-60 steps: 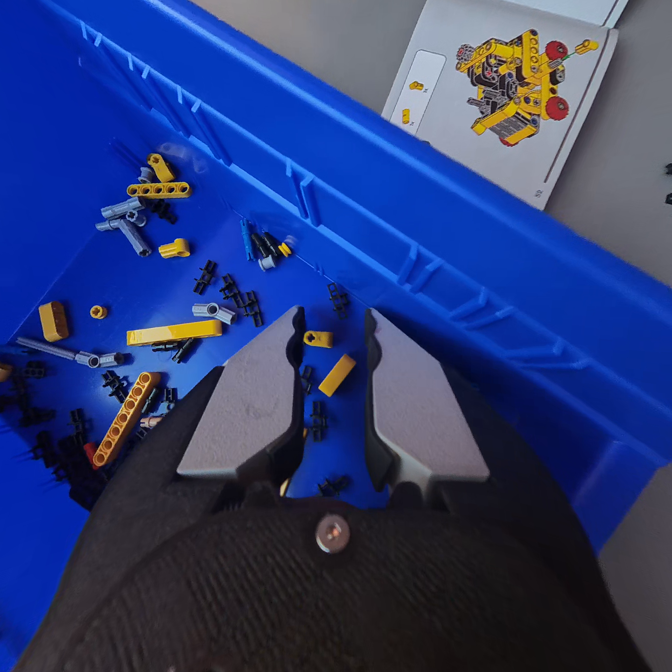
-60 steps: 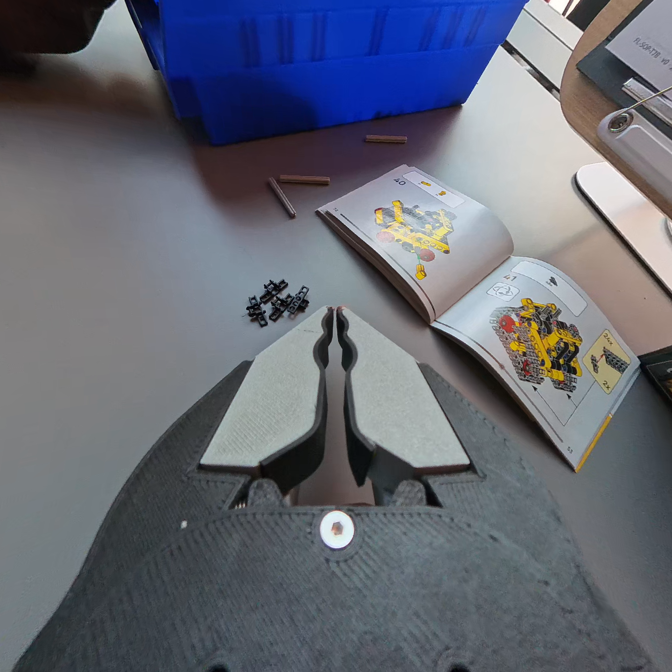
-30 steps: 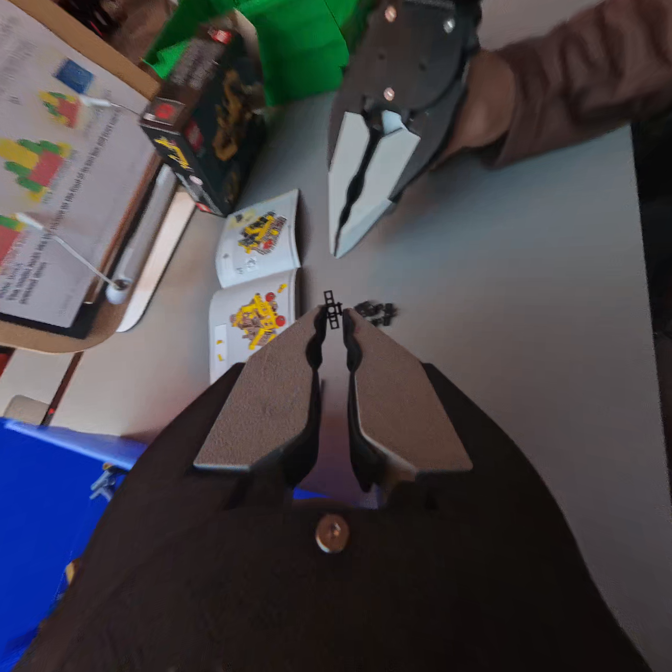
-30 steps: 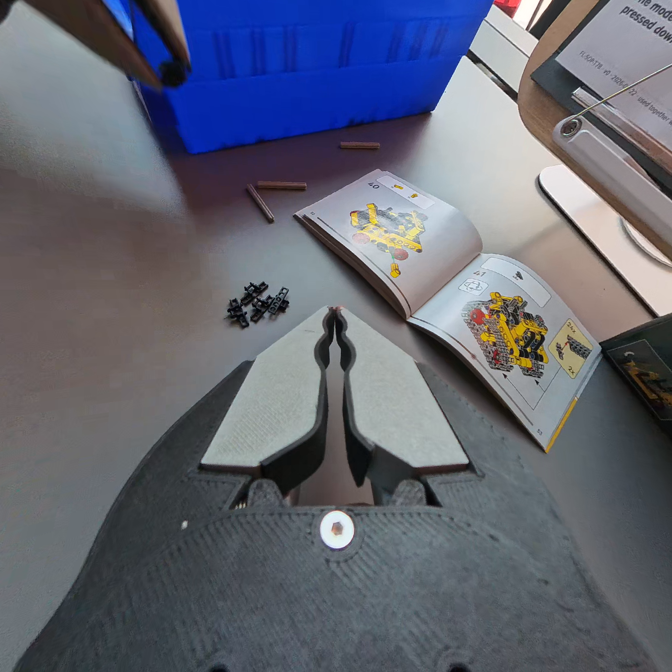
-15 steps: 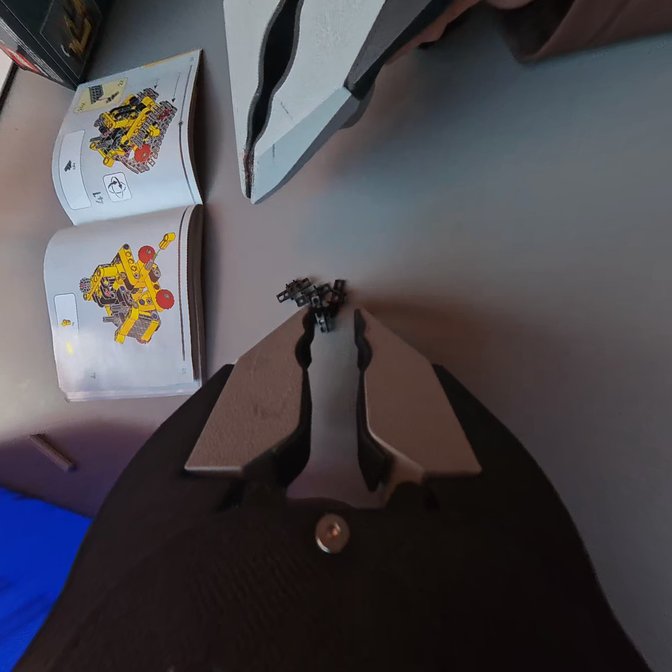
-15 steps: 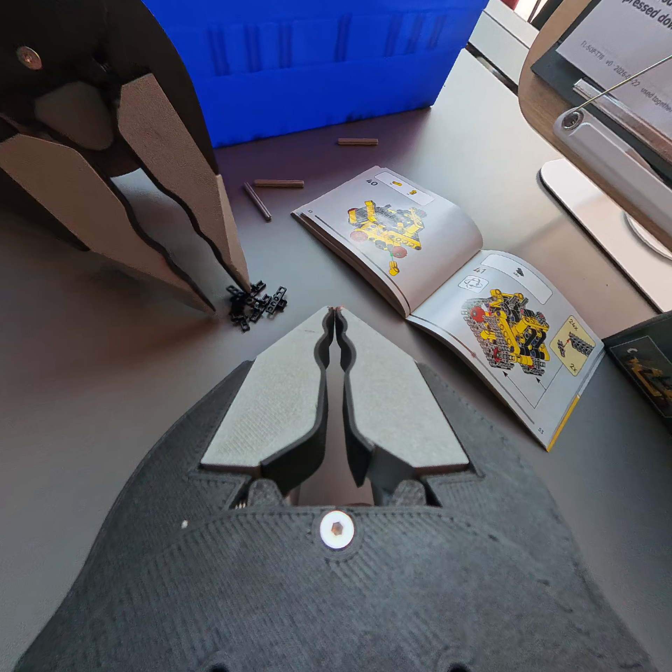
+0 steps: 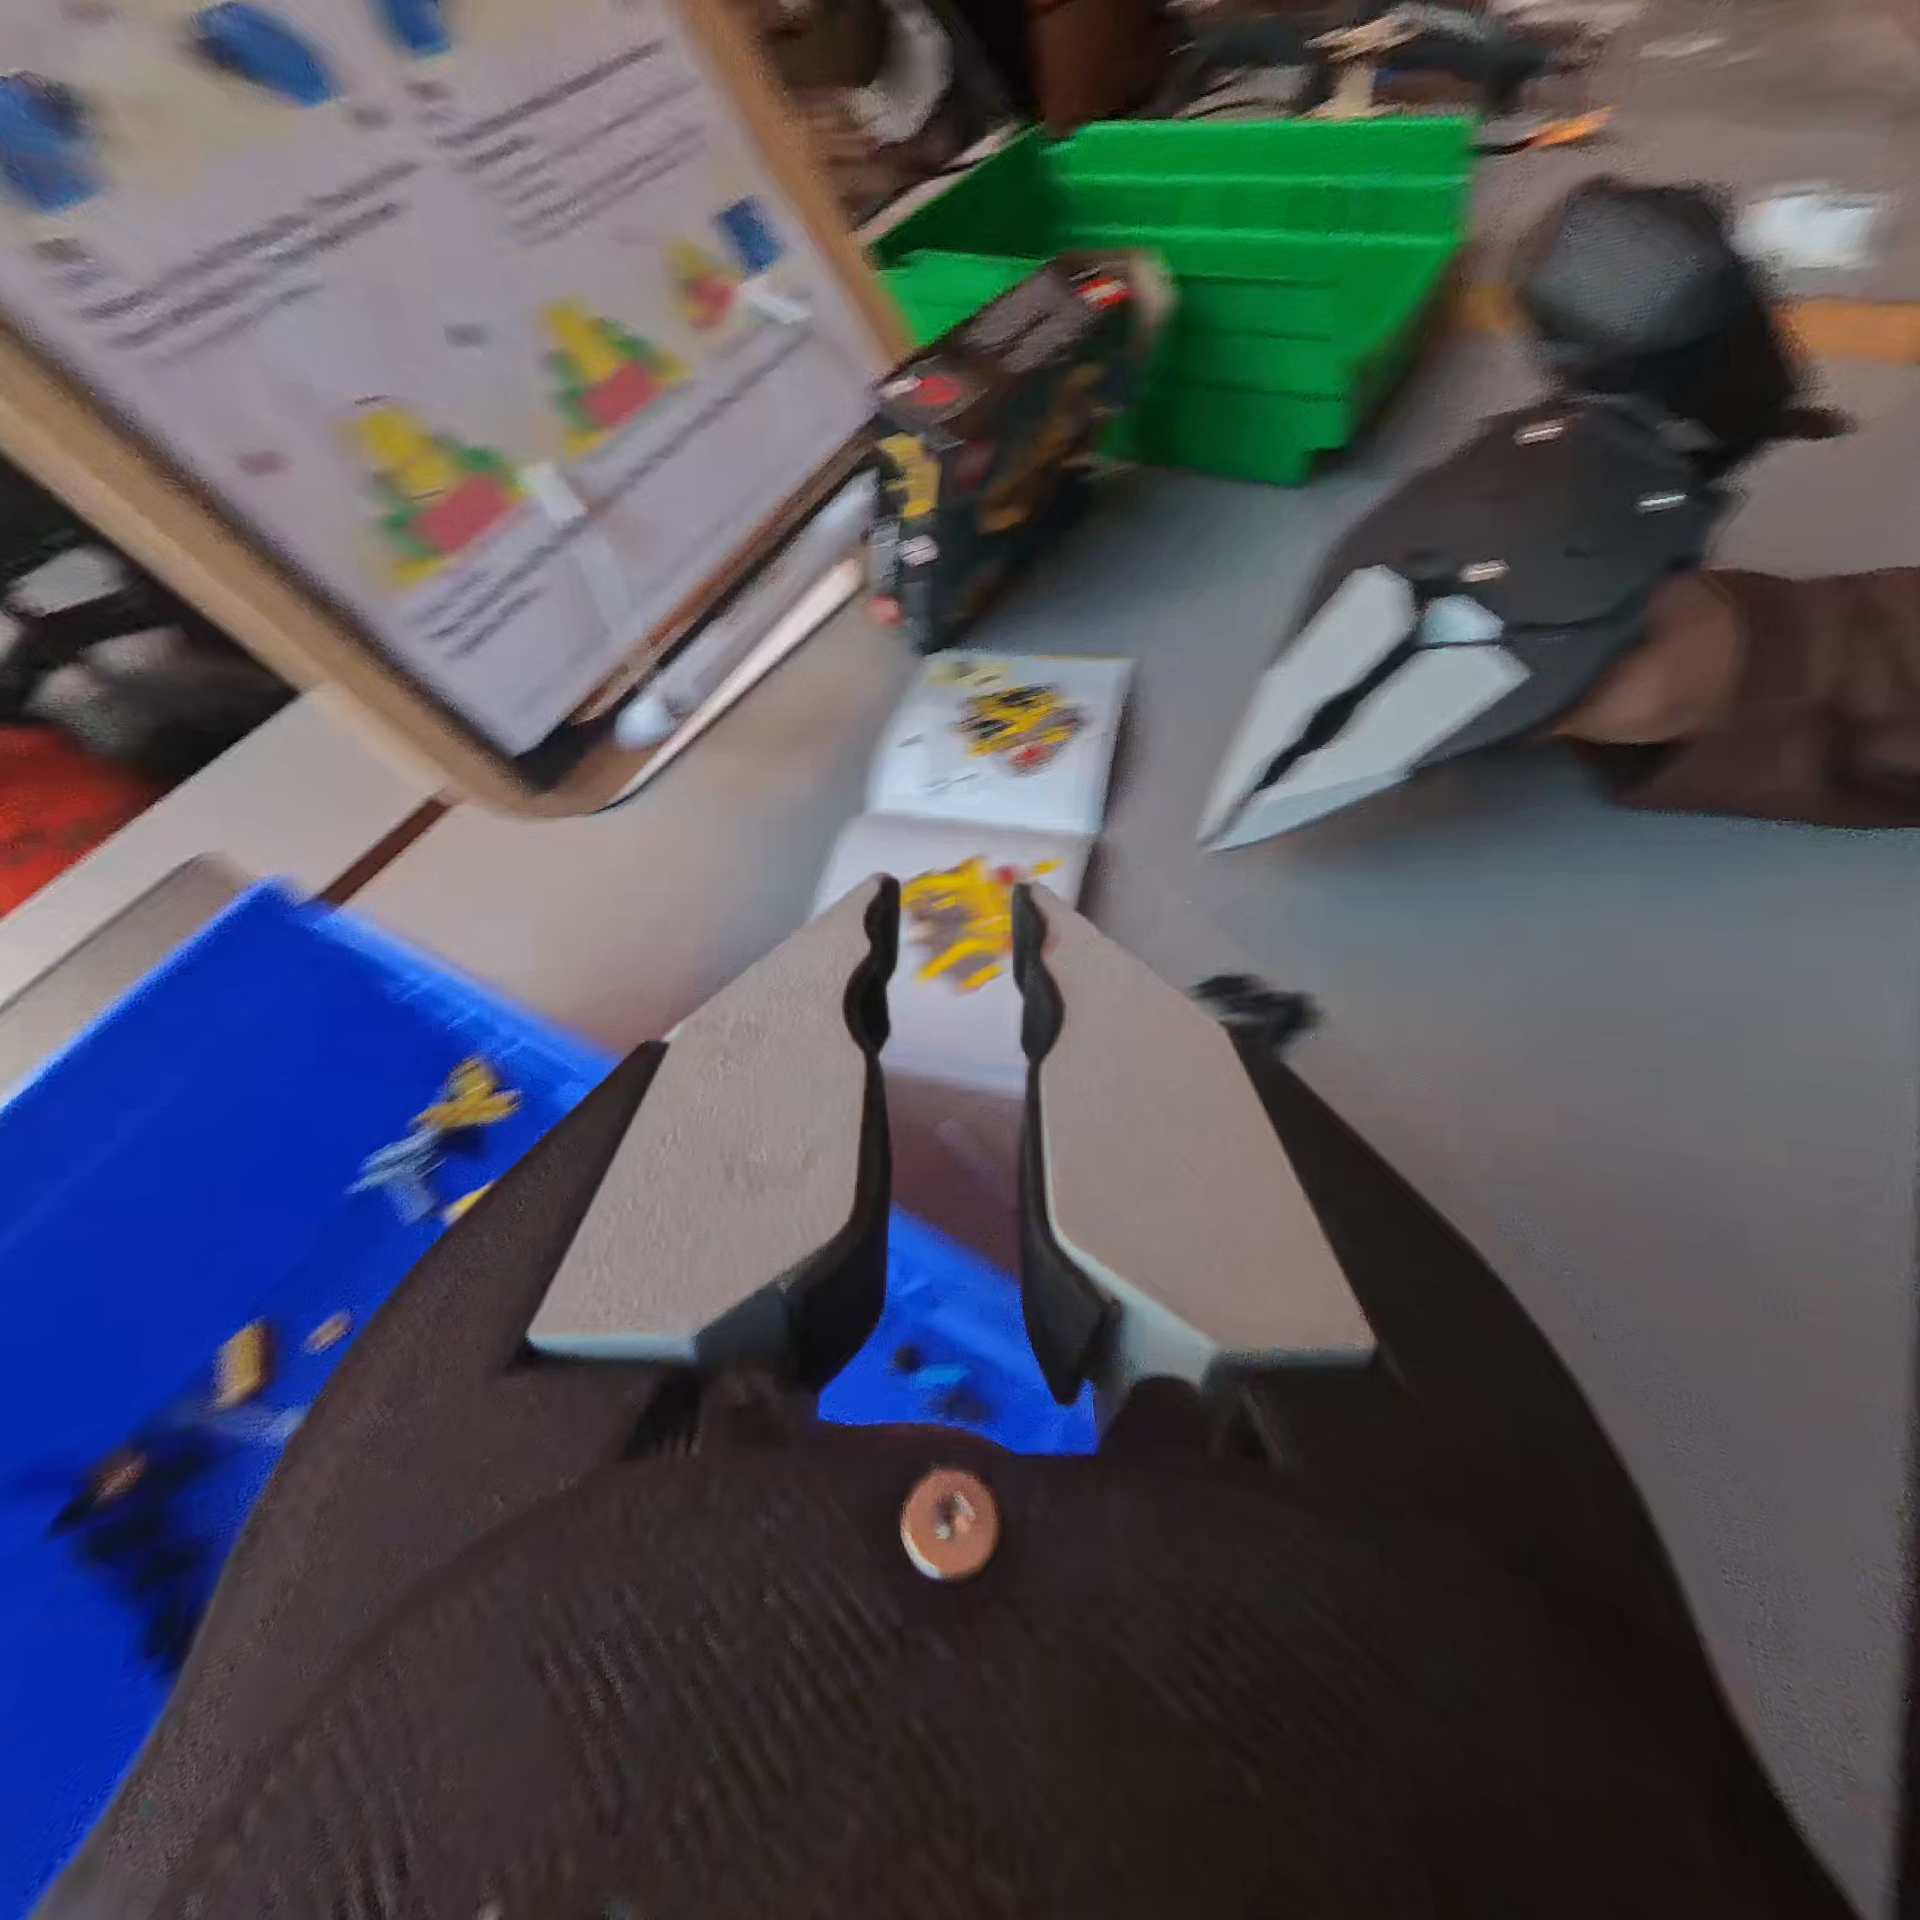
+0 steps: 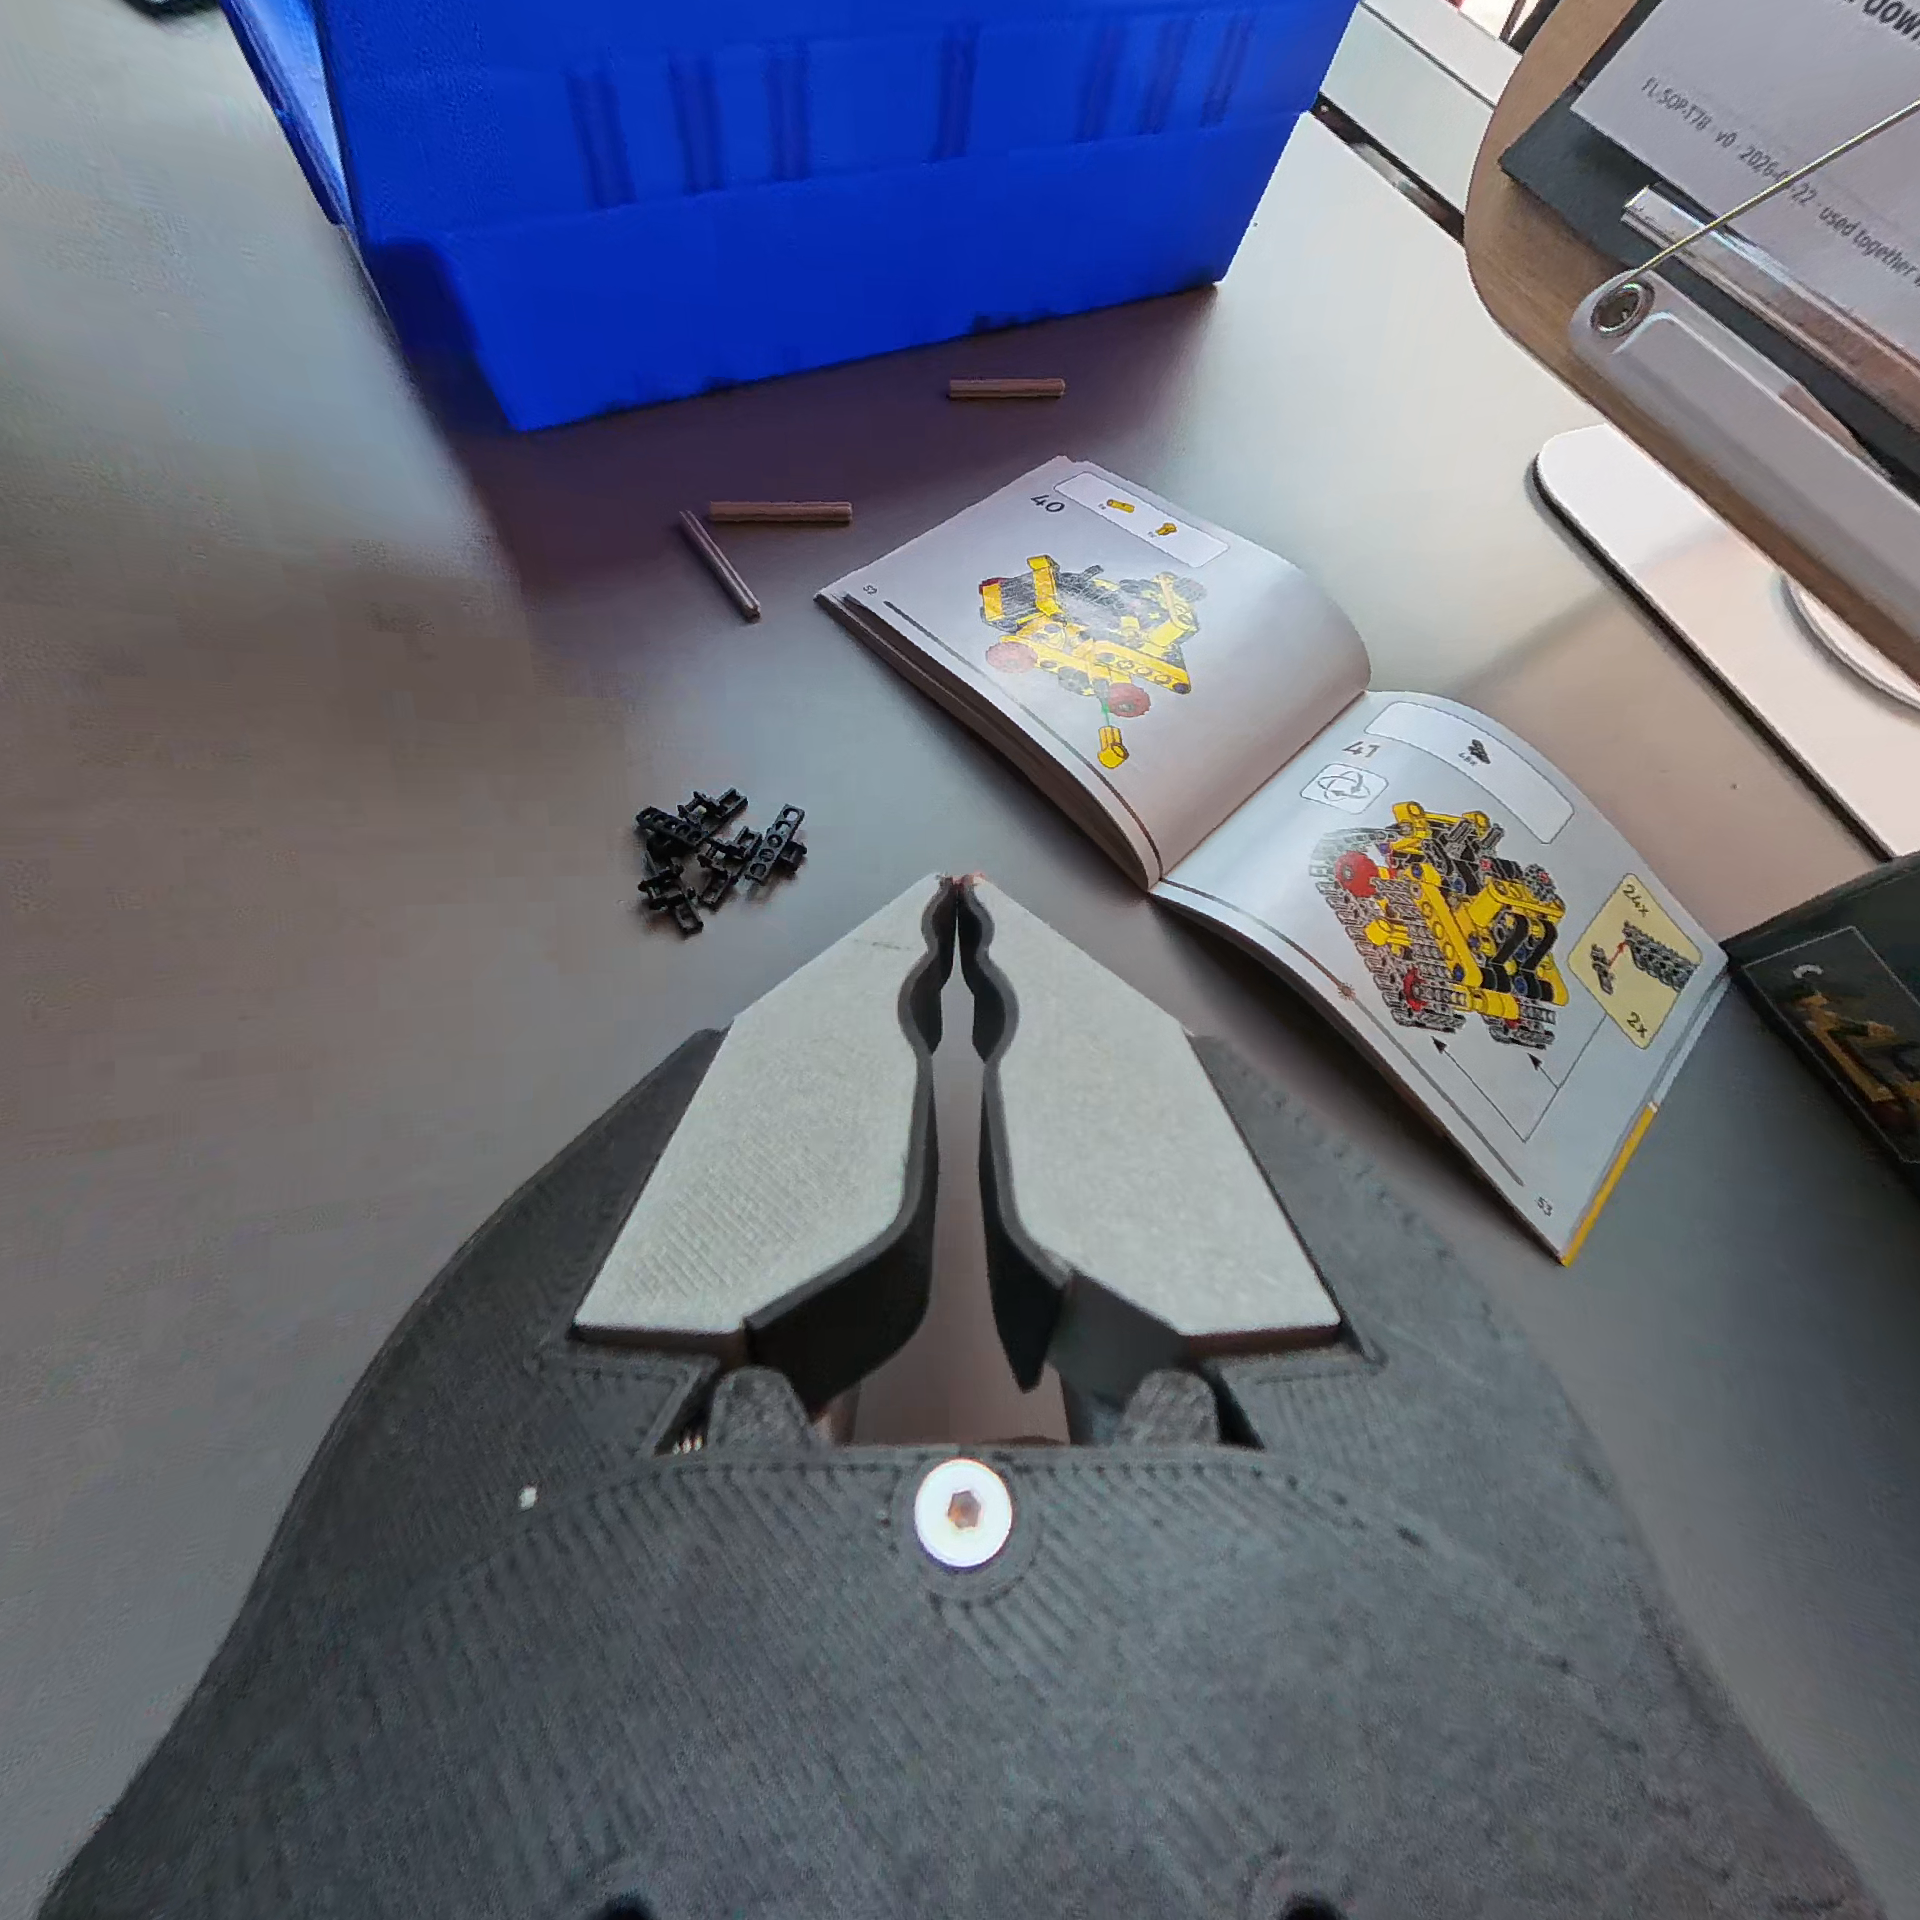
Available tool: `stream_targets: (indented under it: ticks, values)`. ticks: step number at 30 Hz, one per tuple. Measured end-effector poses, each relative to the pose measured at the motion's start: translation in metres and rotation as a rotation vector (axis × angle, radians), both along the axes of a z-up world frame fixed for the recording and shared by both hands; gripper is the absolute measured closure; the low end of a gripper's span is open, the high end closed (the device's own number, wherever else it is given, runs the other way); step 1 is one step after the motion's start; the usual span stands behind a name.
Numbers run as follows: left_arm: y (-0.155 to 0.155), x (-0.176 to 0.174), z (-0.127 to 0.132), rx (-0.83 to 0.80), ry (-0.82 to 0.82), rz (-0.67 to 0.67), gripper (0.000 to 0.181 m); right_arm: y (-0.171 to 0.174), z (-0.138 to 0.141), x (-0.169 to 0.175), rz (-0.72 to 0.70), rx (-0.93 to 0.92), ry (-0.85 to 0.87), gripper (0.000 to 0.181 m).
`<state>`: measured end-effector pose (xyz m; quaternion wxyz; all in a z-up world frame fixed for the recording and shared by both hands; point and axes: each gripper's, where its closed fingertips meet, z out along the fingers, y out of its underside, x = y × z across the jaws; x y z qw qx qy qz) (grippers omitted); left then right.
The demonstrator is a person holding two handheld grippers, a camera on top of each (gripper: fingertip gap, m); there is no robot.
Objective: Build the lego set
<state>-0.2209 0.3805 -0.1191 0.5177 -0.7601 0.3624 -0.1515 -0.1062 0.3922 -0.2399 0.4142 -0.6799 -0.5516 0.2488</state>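
Note:
My left gripper (image 7: 951, 904) is open and empty, held above the near rim of the blue bin (image 7: 239, 1091), which holds loose yellow, grey and black lego pieces (image 7: 457, 1112). The view is blurred. A small pile of black track links (image 8: 717, 857) lies on the grey table, just left of my right gripper (image 8: 958, 883); it also shows in the left wrist view (image 7: 1252, 1008). My right gripper is shut with nothing seen between its tips and rests low over the table; it shows in the left wrist view (image 7: 1226, 831) too. The open instruction booklet (image 8: 1247, 790) lies to its right.
The blue bin (image 8: 810, 187) stands at the back. Three brown axles (image 8: 779, 511) lie on the table in front of it. A stand with a paper board (image 8: 1714, 312) and a black box (image 8: 1849, 997) are on the right. Green bins (image 7: 1247, 291) stand beyond the box. The left gripper's tips are roughly 15 cm from the right gripper's.
My left gripper carried a black link from the bin to the pile, opened and let it go there. It has since pulled back over the bin, out of the right wrist view. My right gripper stayed put.

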Motion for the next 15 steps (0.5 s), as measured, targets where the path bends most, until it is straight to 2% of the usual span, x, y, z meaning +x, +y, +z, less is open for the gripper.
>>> stream_targets:
  ticks: [2,4,5,8,10,12,15]
  values:
    - [0.024,-0.058,-0.011,-0.036,0.105,0.178,0.159,-0.001,-0.001,-0.001,0.007,-0.004,-0.005,0.181]
    - [0.043,-0.11,-0.035,-0.103,0.207,0.341,0.157,-0.003,-0.003,-0.002,0.013,-0.001,-0.012,0.181]
    - [0.048,-0.127,-0.049,-0.143,0.248,0.379,0.157,-0.003,-0.004,-0.003,0.016,0.0,-0.017,0.181]
    - [0.05,-0.145,-0.094,-0.3,0.267,0.387,0.157,-0.003,-0.006,-0.003,0.015,-0.001,-0.026,0.181]
    - [0.047,-0.158,-0.115,-0.352,0.348,0.407,0.157,-0.002,-0.006,-0.003,0.012,-0.001,-0.023,0.181]
    - [0.049,-0.174,-0.123,-0.341,0.445,0.458,0.158,-0.002,-0.005,-0.003,0.011,-0.004,-0.019,0.181]
    - [0.043,-0.169,-0.134,-0.397,0.451,0.427,0.158,-0.002,-0.006,-0.003,0.012,-0.009,-0.021,0.181]
